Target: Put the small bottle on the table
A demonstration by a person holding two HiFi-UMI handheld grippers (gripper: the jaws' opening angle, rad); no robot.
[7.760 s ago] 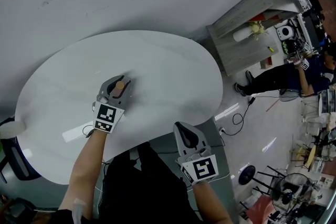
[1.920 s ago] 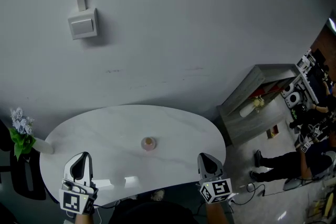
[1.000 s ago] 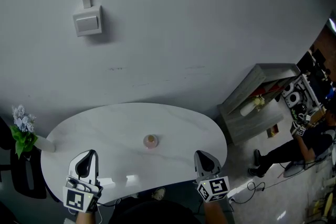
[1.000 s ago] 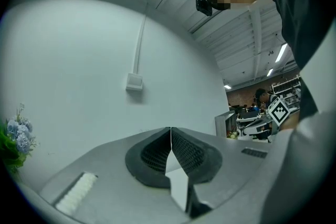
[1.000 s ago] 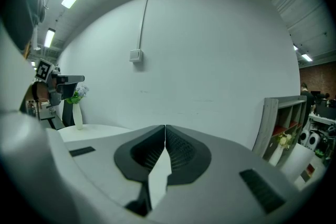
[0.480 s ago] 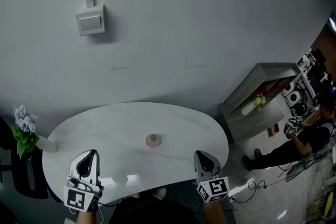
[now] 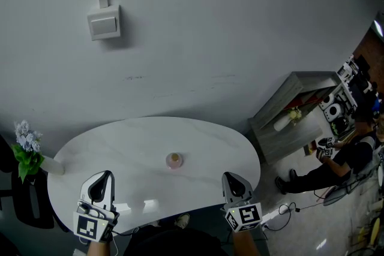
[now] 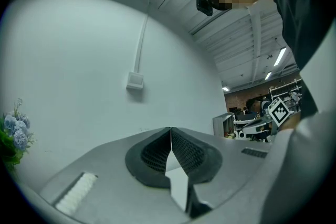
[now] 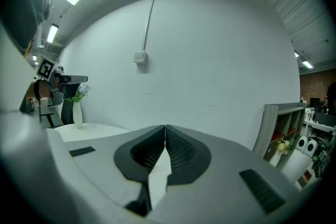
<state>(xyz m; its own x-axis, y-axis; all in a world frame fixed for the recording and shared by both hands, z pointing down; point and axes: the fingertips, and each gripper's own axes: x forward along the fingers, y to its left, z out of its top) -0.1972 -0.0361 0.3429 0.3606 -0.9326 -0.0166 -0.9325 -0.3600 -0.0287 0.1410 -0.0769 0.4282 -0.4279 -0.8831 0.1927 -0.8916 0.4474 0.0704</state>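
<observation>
Small bottle (image 7: 174, 160): upright near the middle of the white table (image 7: 114, 147), pinkish body with a lighter cap, touched by nothing.
Left gripper (image 7: 101, 177): jaws pressed together, nothing between them; at the near edge of the table, well apart from the bottle, pointing level toward the wall.
Right gripper (image 7: 230, 178): jaws also closed on each other, empty; at the near edge on the other side, well apart from the bottle, pointing slightly downward.
Other things: vase with flowers (image 7: 28, 153) at the far left end of the table, not near the bottle; wall switch (image 7: 104, 22) above on the grey wall.
Step in hand: judged as the end of the task, since the bottle already stands on the table and is free of both grippers.
Next move: probably no further handling needed; calls only for keeping both grippers away from the bottle.
Risk: small, as long as neither gripper sweeps across the middle of the table.
</observation>
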